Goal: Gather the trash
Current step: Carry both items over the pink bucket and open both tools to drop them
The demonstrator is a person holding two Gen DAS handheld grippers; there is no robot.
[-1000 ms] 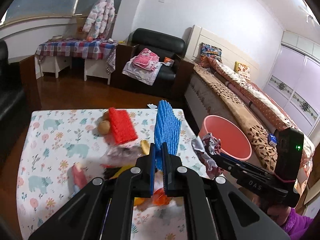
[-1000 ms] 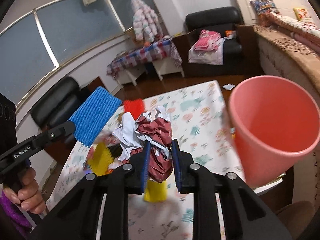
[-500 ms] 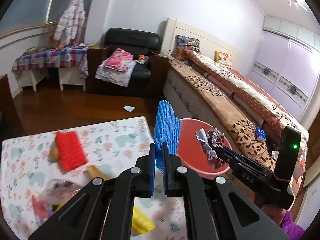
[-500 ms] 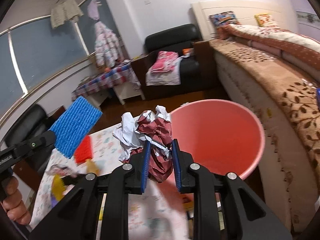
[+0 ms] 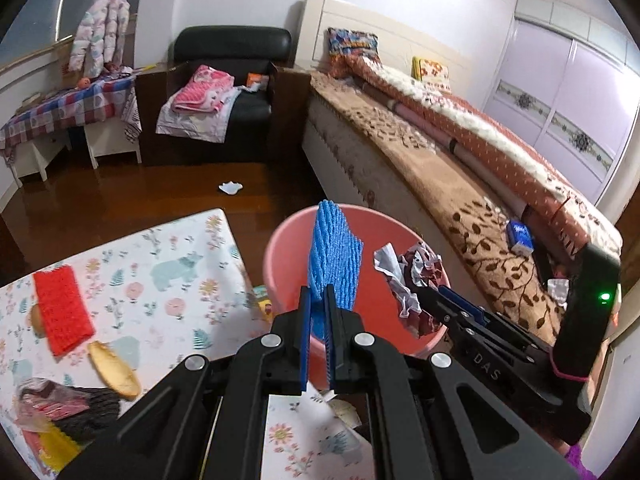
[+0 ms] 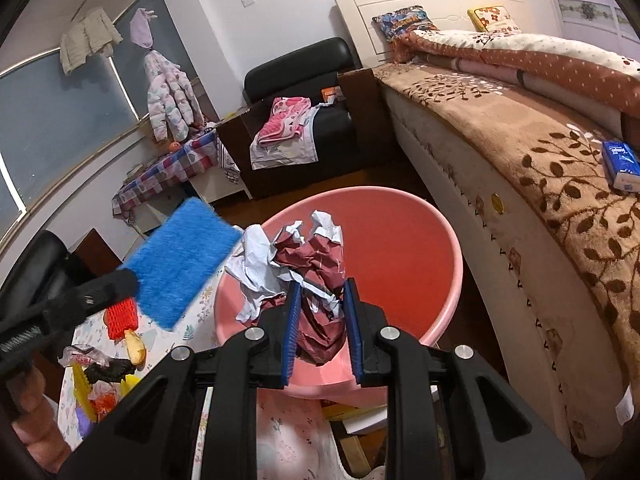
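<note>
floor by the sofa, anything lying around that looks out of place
Yes: a small white crumpled scrap lies alone on the bare wooden floor in front of the black sofa, away from the table and the pink bin. It looks like stray litter; what it is made of is too small to tell.

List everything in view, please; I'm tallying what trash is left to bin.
pink plastic bucket: 1, pink, on floor between table and bed
blue foam net sheet: 1, blue, over bucket
crumpled red-and-white paper wad: 1, over bucket
red foam net sheet: 1, red, on floral-cloth table
yellow peel: 1, table
wrapper pile: mixed, table's near corner
white scrap: 1, wooden floor
left gripper: shut on blue sheet
right gripper: shut on paper wad
</note>
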